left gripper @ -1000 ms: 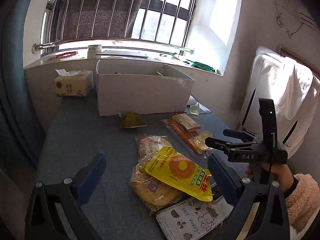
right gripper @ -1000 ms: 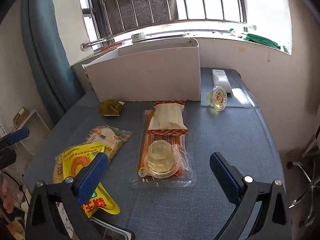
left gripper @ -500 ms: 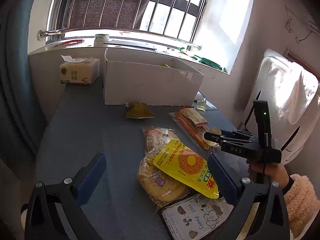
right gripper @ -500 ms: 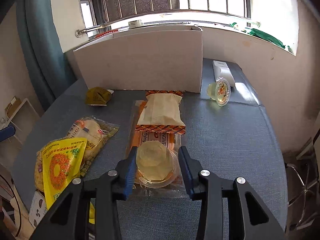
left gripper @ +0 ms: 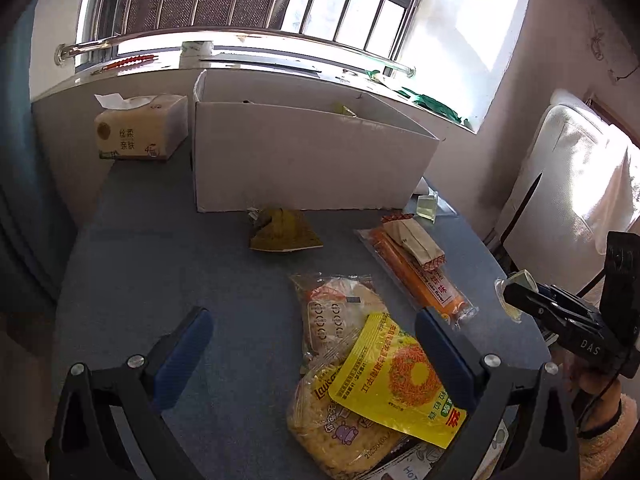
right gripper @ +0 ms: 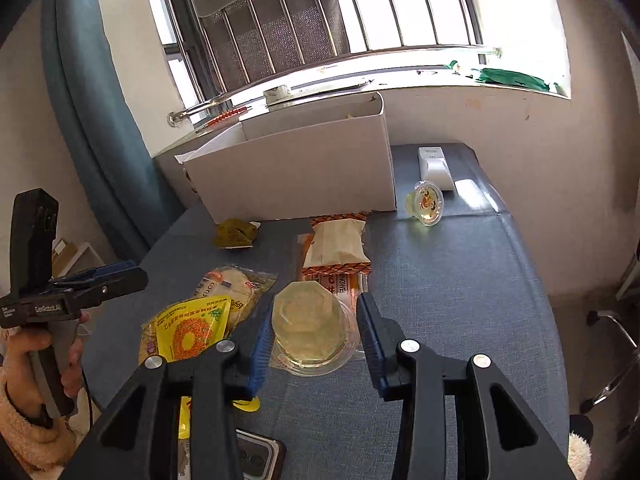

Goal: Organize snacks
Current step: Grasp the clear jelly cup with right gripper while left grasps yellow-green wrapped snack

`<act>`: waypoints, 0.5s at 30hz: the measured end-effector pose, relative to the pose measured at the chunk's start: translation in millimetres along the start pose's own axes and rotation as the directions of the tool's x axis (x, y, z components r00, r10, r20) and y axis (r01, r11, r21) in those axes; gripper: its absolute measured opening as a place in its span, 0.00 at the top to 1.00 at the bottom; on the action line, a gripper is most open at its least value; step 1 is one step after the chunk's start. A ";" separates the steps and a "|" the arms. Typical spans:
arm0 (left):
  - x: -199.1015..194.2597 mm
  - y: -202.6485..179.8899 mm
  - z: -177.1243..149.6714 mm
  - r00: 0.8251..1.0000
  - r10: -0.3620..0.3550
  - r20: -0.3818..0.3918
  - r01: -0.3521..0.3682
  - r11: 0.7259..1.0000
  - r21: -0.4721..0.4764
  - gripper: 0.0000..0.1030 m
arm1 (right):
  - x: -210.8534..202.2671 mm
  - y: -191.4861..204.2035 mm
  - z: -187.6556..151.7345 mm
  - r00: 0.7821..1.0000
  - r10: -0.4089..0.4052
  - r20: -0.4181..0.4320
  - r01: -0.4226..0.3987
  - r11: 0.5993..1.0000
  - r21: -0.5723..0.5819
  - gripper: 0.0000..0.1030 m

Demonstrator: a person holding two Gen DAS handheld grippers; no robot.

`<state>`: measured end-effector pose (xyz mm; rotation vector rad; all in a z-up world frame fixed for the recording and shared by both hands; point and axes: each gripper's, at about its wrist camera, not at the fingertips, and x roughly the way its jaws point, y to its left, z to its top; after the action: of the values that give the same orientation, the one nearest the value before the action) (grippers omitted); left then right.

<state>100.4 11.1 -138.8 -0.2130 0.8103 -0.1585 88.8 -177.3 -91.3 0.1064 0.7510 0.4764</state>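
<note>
between the blue pads of the right gripper (right gripper: pixel 314 334) a clear jelly cup (right gripper: pixel 310 326) is clamped, the jaws drawn narrow against its sides; in the right wrist view the cup appears raised slightly above the orange snack pack (right gripper: pixel 338 282), though the gap beneath it cannot be judged with certainty. a beige wrapped bar (right gripper: pixel 340 246) is seen lying on the far end of that orange pack. a second jelly cup (right gripper: pixel 426 204) is left on its side near the right corner of the white cardboard box (right gripper: pixel 296 176), just in front of a small white device (right gripper: pixel 434 162). the left gripper (left gripper: pixel 316 344) is held with its fingers wide, nothing between them, above the blue table (left gripper: pixel 160 264); a yellow ring-snack bag (left gripper: pixel 396 380) is laid over a pack of round crackers (left gripper: pixel 340 312) beside its right finger. a small olive packet (left gripper: pixel 284 232) is placed before the box, and a tissue pack (left gripper: pixel 140 128) is set to the box's left.
</note>
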 end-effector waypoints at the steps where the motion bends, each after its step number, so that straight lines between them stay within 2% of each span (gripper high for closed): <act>1: 11.3 0.4 7.1 1.000 0.015 -0.017 -0.015 1.000 0.007 0.00 | -4.1 0.0 -1.0 1.000 0.007 0.002 -0.007 1.000 0.004 0.58; 4: 42.2 -0.6 28.7 0.997 0.017 -0.069 -0.014 0.999 0.043 0.00 | -13.8 -1.1 -2.7 1.000 0.021 0.016 -0.022 0.999 0.025 0.58; 8: 75.6 4.3 58.3 0.992 0.065 -0.105 -0.063 0.998 0.022 0.00 | -18.3 -7.6 -3.9 0.999 0.031 0.026 -0.032 0.998 0.046 0.58; 10: 91.8 3.6 70.4 0.984 0.098 -0.145 -0.094 0.995 0.038 0.00 | -17.9 -10.3 -4.7 0.999 0.030 0.024 -0.031 0.998 0.055 0.58; 12: 104.6 11.3 78.3 0.979 0.112 -0.171 -0.115 0.993 -0.013 0.01 | -17.5 -11.6 -5.4 0.999 0.036 0.030 -0.037 0.998 0.056 0.58; 13: 109.8 15.3 81.5 0.979 0.086 -0.184 -0.095 0.995 -0.043 0.02 | -16.9 -11.6 -5.6 0.999 0.040 0.030 -0.041 0.998 0.056 0.58; 14: 115.3 19.0 83.0 0.978 0.072 -0.197 -0.084 0.995 -0.055 0.09 | -15.5 -11.5 -6.2 0.999 0.044 0.028 -0.046 0.998 0.053 0.58; 15: 120.8 19.0 83.6 0.973 0.087 -0.214 -0.097 0.995 -0.038 0.39 | -14.2 -10.9 -6.8 0.999 0.043 0.024 -0.044 0.998 0.051 0.58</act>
<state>244.8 13.5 -172.1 -0.2056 1.0353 -0.0753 79.3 -193.9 -90.1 0.1763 0.7401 0.4963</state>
